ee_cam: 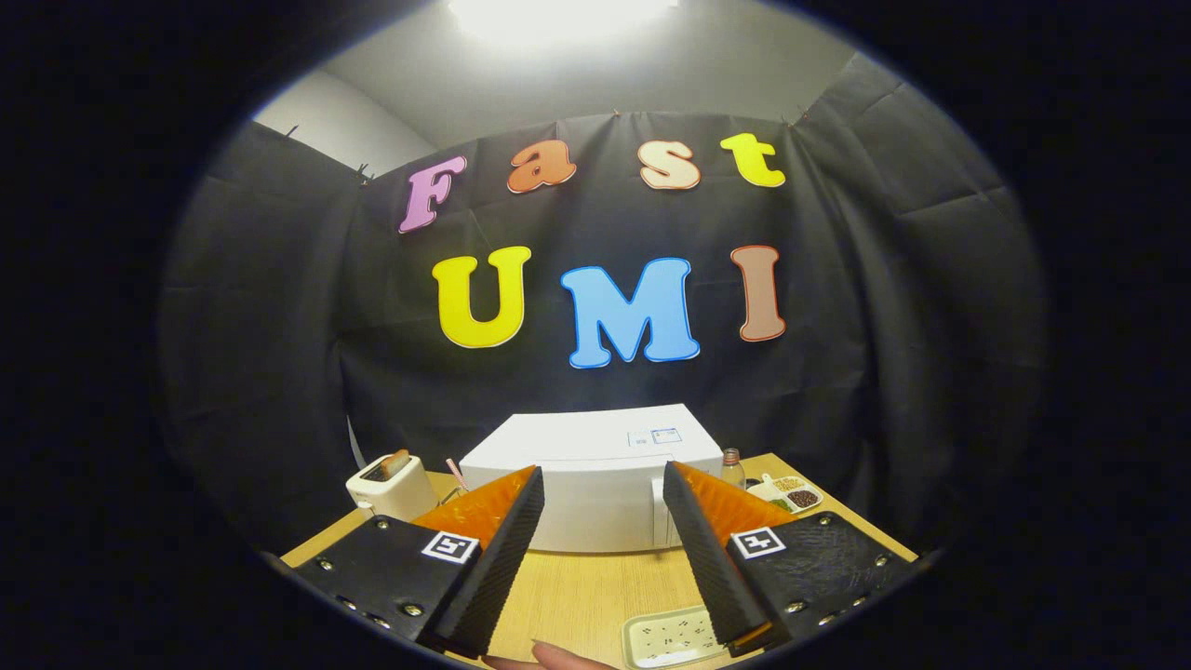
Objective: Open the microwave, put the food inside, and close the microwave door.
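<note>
**Jaws open above the counter, microwave shut ahead**

Gripper [603, 484] stood with its jaws spread wide, nothing between them, both fingers raised over the counter [577, 586] in the lower part of the frame. Counter was a light wood-grain surface, evenly lit, its near stretch between the fingers bare.

Microwave [595, 484], white and boxy, sat at lower centre, beyond the fingertips and framed by the gap between them. Door appeared closed; a small label showed on its top face, too small to make out.

Toaster [391, 486], cream-coloured, stood to the left of the microwave, near the counter's left corner, with a slice poking out of the slot. To the right of the microwave, a small bottle [732, 467] and beside it a divided tray [791, 495] holding what looked like grains and beans in separate compartments.

Food tray [672, 638], pale and shallow with dark specks on it, lay at the bottom of the frame, just inside the right finger. A fingertip [558, 657] of a person showed at the bottom edge, just left of that tray.

Behind the counter hung black cloth walls, creased; above them a pale wall and ceiling with a bright lamp glare at top centre.
</note>
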A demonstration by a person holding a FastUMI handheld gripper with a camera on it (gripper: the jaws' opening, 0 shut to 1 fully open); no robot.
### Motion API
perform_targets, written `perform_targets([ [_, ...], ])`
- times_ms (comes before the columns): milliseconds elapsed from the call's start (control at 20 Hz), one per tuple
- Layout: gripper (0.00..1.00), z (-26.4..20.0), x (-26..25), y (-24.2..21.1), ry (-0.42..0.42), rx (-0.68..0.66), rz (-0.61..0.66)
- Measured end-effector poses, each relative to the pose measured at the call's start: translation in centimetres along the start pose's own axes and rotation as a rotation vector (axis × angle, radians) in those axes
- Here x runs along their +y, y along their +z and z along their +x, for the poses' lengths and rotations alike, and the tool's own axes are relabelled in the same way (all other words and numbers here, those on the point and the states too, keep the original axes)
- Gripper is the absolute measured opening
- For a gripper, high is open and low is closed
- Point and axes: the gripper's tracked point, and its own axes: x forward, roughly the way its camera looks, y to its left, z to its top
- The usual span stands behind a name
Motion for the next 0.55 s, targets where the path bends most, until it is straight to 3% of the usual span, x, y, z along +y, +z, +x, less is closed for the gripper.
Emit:
perform_targets([
  [550, 0.84, 0.74, -0.07, -0.14, -0.016, -0.002, -0.051],
])
